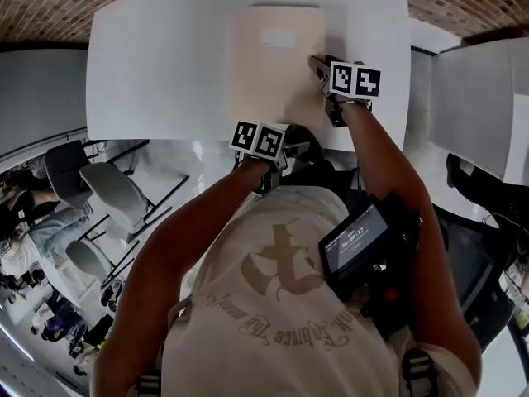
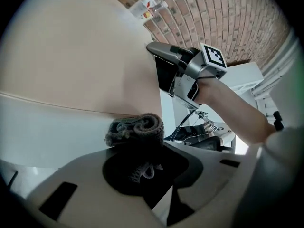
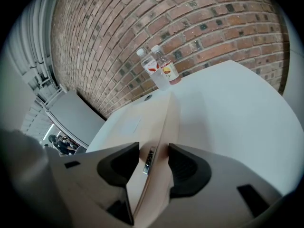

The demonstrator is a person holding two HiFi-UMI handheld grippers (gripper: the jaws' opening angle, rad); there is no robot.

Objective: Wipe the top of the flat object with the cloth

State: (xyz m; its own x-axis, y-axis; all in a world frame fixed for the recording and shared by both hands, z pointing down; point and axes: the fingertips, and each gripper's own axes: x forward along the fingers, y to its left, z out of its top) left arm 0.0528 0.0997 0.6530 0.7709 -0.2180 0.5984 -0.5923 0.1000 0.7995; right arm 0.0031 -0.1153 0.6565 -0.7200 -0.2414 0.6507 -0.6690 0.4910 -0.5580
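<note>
Grey ribbed cloth [image 2: 135, 129], rolled into a wad and pinched in the left gripper [image 2: 141, 148], jaws closed down on it, with a thick fold projecting ahead as the wiping face. Held low at the desk's near edge, just short of the near edge of the thin beige flat panel [image 1: 277, 60]; contact with the panel not determinable. Right gripper [image 3: 153, 164] turned on its side, jaws closed about the panel's right edge, one above and one below, probably to pin the light panel against sliding under the wipe. Panel lying flat at the middle of the white rectangular desk [image 1: 157, 64], reaching toward its far edge, top face bare, wiping apparently not yet begun. Two clear plastic bottles [image 3: 160, 72] upright at the far edge, before the red brick wall [image 3: 199, 23], well clear of any stroke.
</note>
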